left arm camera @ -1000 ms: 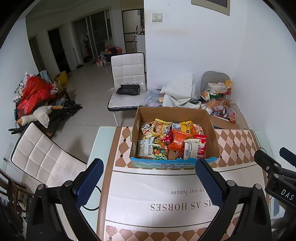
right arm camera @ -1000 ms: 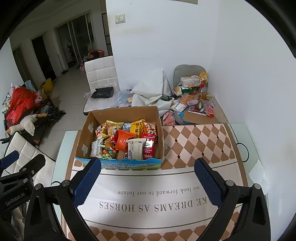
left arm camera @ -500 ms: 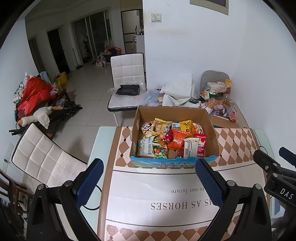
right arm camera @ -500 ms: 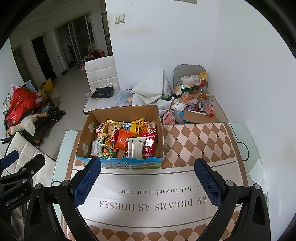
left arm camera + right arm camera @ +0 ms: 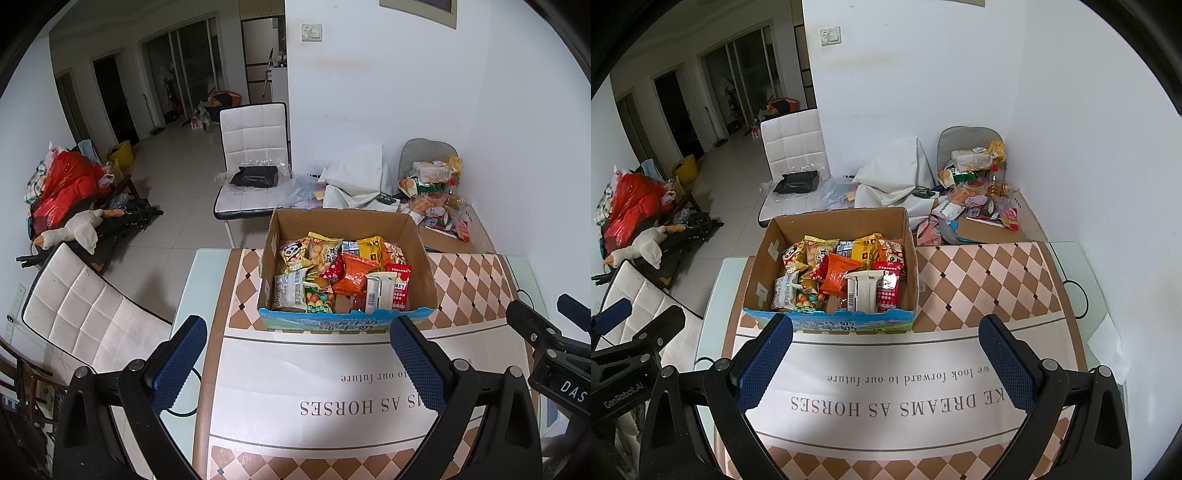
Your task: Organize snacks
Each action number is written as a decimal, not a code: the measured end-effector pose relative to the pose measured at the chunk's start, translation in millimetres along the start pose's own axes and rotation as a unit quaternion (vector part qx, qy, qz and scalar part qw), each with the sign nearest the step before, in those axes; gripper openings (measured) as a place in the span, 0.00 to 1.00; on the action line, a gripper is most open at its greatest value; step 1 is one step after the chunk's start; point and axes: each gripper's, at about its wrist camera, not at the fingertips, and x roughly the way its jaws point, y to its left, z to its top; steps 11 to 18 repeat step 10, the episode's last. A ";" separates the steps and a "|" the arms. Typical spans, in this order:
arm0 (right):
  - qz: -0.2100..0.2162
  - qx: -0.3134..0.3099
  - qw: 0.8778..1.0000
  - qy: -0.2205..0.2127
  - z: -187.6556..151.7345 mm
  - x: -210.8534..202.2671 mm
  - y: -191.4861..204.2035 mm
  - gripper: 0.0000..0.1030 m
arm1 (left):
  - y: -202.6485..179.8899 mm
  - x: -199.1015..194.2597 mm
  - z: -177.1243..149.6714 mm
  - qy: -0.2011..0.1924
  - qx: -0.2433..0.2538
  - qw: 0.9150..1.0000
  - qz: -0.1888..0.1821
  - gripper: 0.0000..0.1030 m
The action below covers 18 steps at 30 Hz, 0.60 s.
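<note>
- Cardboard box (image 5: 347, 229) of snack packets (image 5: 341, 275) (many colours) sits on the table (image 5: 472, 280).
- Left gripper (image 5: 297, 354) and right gripper (image 5: 886, 352) hover near it, fingers spread wide, holding nothing.

Cardboard box (image 5: 417, 254), matt brown corrugated walls, with a glossy blue printed front panel, standing at the far edge of the table; snack packets (image 5: 354, 273) inside in shiny plastic film, the orange one crinkled. Tablecloth (image 5: 982, 284), smooth matt checked sheet with a plain white printed centre, over a pale glossy glass-like tabletop (image 5: 192, 280). Left gripper (image 5: 295, 358) and right gripper (image 5: 886, 354): matt black plastic arms, blue finely textured pads (image 5: 417, 362), small metal screws. Chairs (image 5: 255, 136) in quilted white leather-like upholstery
</note>
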 end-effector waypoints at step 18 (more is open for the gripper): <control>0.001 -0.003 1.000 0.001 -0.2 -2.1 2.9 1.00 | 3.9 0.5 2.4 -0.007 -0.006 1.000 0.001 0.99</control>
